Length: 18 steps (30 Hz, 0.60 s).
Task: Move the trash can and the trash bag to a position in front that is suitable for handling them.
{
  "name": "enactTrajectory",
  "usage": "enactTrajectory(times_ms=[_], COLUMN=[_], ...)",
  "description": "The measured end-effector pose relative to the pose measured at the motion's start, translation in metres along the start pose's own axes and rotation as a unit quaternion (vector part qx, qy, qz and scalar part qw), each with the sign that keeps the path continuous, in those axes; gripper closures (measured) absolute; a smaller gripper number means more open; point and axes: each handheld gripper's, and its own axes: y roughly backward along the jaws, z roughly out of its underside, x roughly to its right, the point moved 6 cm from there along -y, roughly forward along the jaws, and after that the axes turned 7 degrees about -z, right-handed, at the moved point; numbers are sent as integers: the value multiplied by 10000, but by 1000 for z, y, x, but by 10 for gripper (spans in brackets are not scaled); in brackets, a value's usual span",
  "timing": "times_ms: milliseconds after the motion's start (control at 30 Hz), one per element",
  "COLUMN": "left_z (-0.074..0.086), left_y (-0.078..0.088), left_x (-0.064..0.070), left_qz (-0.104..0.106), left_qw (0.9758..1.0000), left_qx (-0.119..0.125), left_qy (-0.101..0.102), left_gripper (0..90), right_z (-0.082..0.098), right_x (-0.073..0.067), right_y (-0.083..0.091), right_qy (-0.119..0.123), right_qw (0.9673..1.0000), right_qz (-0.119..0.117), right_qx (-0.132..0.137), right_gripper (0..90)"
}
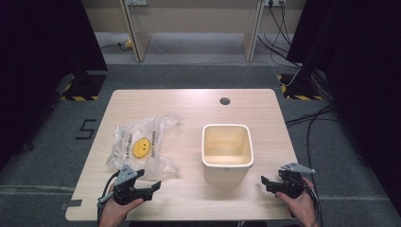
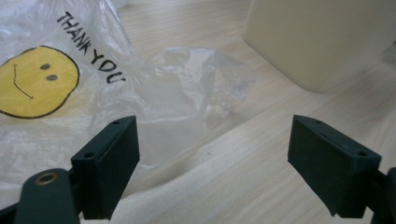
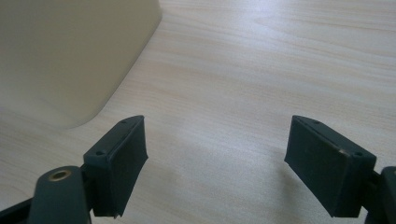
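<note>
A clear plastic bag [image 1: 142, 146] printed with a yellow smiley face and "THANK YOU" lies crumpled on the left half of the wooden table [image 1: 189, 106]. A cream rectangular bin [image 1: 227, 151] stands upright at the table's middle right, with nothing visible inside. My left gripper [image 1: 153, 188] rests near the front edge just below the bag, jaws wide apart and empty. In the left gripper view the bag [image 2: 93, 93] lies just ahead of the left gripper [image 2: 212, 161], with the bin [image 2: 322, 37] beyond. My right gripper [image 1: 265, 183] sits open at the front right beside the bin [image 3: 65, 56].
A dark cable hole [image 1: 225, 100] sits near the table's far edge. Black curtains and stands flank the table, and cables [image 1: 312, 118] trail on the floor at the right. Bare wood [image 3: 261, 70] lies ahead of the right gripper [image 3: 215, 163].
</note>
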Motion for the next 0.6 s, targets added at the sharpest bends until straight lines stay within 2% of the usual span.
enactTrajectory(times_ms=[200,333,400,500,600], left_z=[-1,-3,-4,-3,-4], left_y=[1,1,0,-2,-4], left_x=[-1,2,4,8,12], left_qz=[-3,54,122,147,225], left_qw=[10000,9999,9998,9999,9997], left_qx=[41,67,47,-59,-92], left_qy=[66,76,146,21,31], left_gripper=[163,163,163,163,163], right_z=[-1,-1,-2,-3,-4], right_x=[-1,-2,-1,-1,-1], right_y=[0,0,0,0,0], right_qy=[7,30,3,32,-13], right_qw=[10000,10000,10000,10000,9999], right_qz=[-4,-5,1,1,15], right_qx=[16,8,44,57,101], right_gripper=[204,204,204,204,205])
